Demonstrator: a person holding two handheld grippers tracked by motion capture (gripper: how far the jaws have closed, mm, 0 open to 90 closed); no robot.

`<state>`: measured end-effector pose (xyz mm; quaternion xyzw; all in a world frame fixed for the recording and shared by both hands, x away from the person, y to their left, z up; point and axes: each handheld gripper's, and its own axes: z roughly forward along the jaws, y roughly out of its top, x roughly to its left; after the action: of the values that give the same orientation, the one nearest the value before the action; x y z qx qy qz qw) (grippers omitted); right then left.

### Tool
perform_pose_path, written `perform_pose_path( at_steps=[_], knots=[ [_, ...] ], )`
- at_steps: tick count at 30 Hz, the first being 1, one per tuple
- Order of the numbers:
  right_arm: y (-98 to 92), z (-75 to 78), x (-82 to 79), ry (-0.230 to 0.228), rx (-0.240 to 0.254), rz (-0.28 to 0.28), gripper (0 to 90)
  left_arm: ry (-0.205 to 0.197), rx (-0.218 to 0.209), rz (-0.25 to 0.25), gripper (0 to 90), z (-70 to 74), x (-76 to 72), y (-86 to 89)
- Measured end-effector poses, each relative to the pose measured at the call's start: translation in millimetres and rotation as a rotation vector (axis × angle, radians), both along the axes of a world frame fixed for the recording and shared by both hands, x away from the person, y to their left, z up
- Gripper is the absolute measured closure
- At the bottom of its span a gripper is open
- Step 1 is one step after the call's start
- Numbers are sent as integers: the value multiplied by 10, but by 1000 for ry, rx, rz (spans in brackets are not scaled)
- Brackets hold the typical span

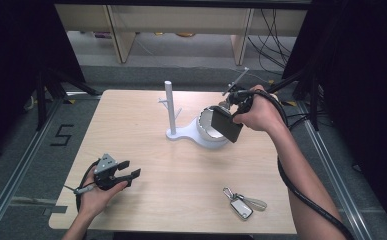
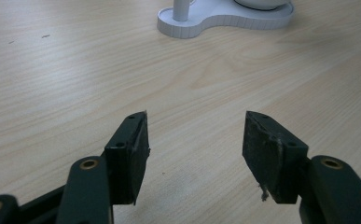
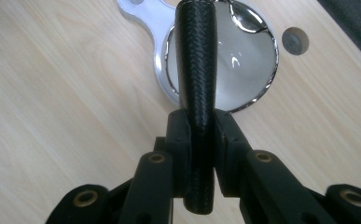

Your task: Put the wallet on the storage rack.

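The right gripper [image 1: 229, 121] holds a black wallet [image 1: 227, 126] above the white bowl [image 1: 208, 131]; the left gripper [image 1: 127, 171] rests open on the table [image 1: 181, 165]. Its jaws gape over bare wood. The right gripper's [image 3: 200, 135] jaws pinch the wallet [image 3: 197, 70] edge-on over the bowl [image 3: 243, 60].

One white stand [image 1: 173, 131], one bowl [image 1: 208, 125], one black wallet [image 1: 227, 126], one key fob [image 1: 242, 206].

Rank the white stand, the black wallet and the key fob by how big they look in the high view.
1. White stand: largest, counting its post and dish.
2. Black wallet, clamped in the right gripper above the dish: it is raised toward the camera, so it may look bigger than it is.
3. Key fob: smallest.
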<state>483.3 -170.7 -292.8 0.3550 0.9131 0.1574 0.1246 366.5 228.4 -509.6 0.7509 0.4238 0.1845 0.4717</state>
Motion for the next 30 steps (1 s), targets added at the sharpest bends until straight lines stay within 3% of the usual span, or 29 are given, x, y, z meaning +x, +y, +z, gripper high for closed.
perform_pose_path(
  at_steps=[7,22,29,30],
  knots=[
    [22,-33,150,-12,-18,37,789,-1,-11,1,404,-10,6,27],
    [81,-25,238,-48,-47,72,788,3,-10,4,404,-17,4,17],
    [131,-89,359,-73,-69,165,788,8,-6,7,404,-25,4,32],
    [143,-105,362,-64,-66,154,788,8,-7,8,404,-25,3,34]
  ],
)
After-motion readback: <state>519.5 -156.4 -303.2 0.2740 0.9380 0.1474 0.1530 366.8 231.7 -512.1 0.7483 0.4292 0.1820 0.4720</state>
